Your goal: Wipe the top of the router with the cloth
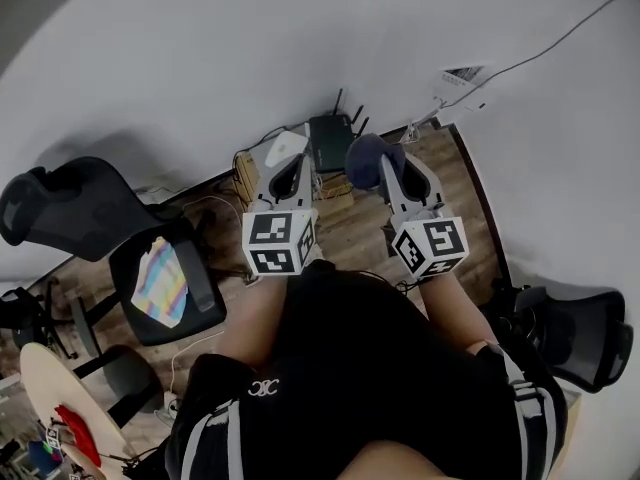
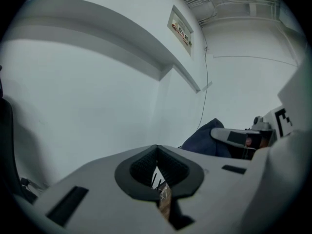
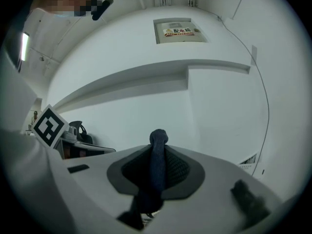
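The black router (image 1: 330, 140) with upright antennas sits low by the white wall, just beyond both grippers. My right gripper (image 1: 385, 160) is shut on a dark blue cloth (image 1: 365, 158), which bunches over its tips to the right of the router. In the right gripper view the cloth (image 3: 158, 162) stands up between the jaws. My left gripper (image 1: 289, 173) hangs left of the router, shut with nothing in it. In the left gripper view, my left gripper (image 2: 156, 152) has its pads meeting, and the cloth (image 2: 208, 136) shows to the right.
A black office chair (image 1: 60, 208) and a seat with a colourful cloth (image 1: 163, 280) stand at the left. Another black chair (image 1: 575, 333) is at the right. A white object (image 1: 285, 146) and cables lie by the router. A round table (image 1: 50, 388) is at the bottom left.
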